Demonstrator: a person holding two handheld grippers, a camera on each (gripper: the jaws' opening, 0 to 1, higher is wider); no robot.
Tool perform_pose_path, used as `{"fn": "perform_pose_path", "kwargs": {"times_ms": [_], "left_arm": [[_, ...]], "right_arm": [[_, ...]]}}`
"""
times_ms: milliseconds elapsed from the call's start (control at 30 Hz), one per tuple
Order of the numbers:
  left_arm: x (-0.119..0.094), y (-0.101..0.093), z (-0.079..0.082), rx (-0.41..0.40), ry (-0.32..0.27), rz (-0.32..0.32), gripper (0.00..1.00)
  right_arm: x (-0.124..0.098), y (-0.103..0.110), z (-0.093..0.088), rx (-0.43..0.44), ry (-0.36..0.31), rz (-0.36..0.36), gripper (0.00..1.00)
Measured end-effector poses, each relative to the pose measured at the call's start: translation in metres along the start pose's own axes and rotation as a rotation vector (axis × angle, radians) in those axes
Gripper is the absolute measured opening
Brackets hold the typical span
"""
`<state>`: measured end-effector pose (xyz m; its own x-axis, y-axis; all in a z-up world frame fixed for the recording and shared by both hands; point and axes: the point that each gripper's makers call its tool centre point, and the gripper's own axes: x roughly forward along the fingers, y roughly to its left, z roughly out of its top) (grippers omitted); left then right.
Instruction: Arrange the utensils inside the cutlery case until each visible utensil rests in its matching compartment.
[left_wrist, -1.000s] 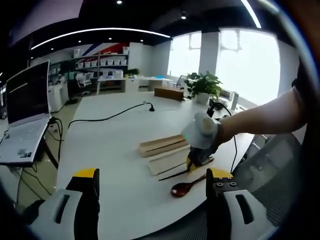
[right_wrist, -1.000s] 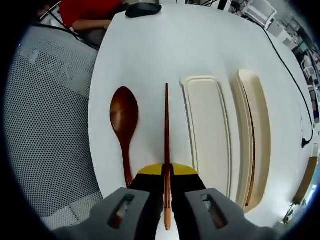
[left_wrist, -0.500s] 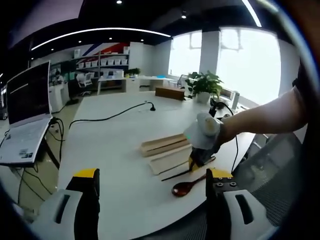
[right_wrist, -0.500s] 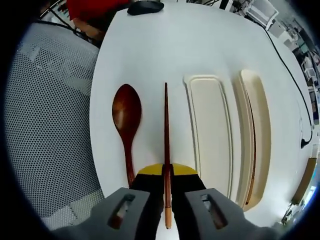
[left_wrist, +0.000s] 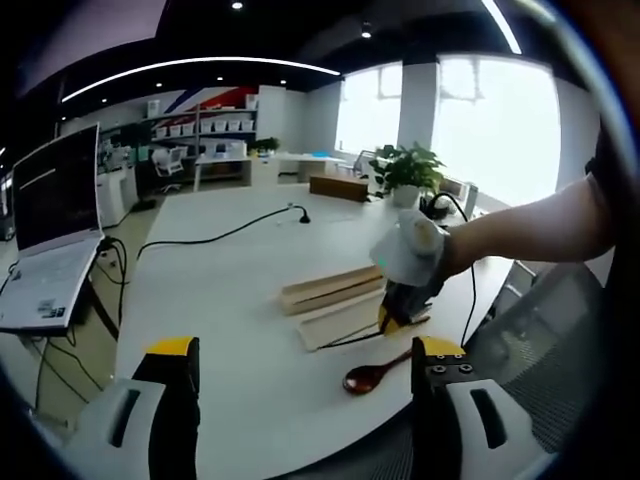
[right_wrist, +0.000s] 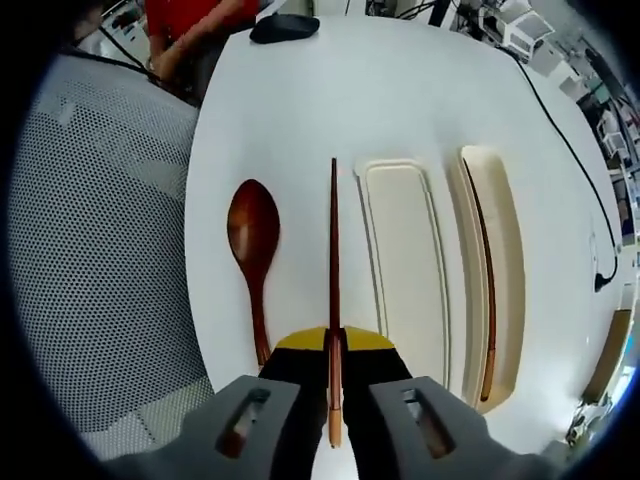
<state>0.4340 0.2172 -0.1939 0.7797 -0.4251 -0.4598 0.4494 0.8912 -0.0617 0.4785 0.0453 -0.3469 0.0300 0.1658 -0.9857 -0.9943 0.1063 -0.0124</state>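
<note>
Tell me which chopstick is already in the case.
The chopstick in the far tray, lying along its inner wall. The other chopstick is clamped in the right gripper, beside the spoon.

A: Surface condition?

B: White surface, long, with rounded ends. A black cable runs across it. An open laptop sits at its left side in the left gripper view.

A: Surroundings?

B: Open office. Large bright windows at the far right, a potted plant before them. Dark ceiling with a curved light strip. Shelving on the back wall. A grey mesh chair stands beside the surface.
</note>
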Motion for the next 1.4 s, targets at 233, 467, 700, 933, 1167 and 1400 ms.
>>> {"fn": "perform_pose_path", "kwargs": {"times_ms": [233,467,700,933,1167,1400], "left_arm": [[0.0,0.0,0.001,-0.002,-0.004,0.002,0.89],[0.0,0.001,0.002,-0.011,-0.013,0.005,0.9],[0.0,0.001,0.001,-0.009,-0.011,0.001,0.9],[0.0,0.0,0.002,-0.009,-0.014,-0.004,0.9],[0.0,0.0,0.002,-0.014,-0.016,-0.005,0.9],[0.0,0.001,0.004,-0.021,-0.025,-0.006,0.9]], "right_arm": [[-0.001,-0.002,0.0,-0.003,-0.001,-0.001,0.0],[-0.012,-0.007,0.001,-0.008,-0.009,0.0,0.0],[-0.019,-0.016,-0.001,-0.006,-0.001,-0.014,0.0],[-0.021,-0.021,-0.001,-0.012,0.003,-0.02,0.0],[-0.022,-0.023,-0.007,-0.019,0.043,-0.02,0.0],[-0.033,-0.037,-0.018,-0.017,0.106,-0.034,0.0]]}}
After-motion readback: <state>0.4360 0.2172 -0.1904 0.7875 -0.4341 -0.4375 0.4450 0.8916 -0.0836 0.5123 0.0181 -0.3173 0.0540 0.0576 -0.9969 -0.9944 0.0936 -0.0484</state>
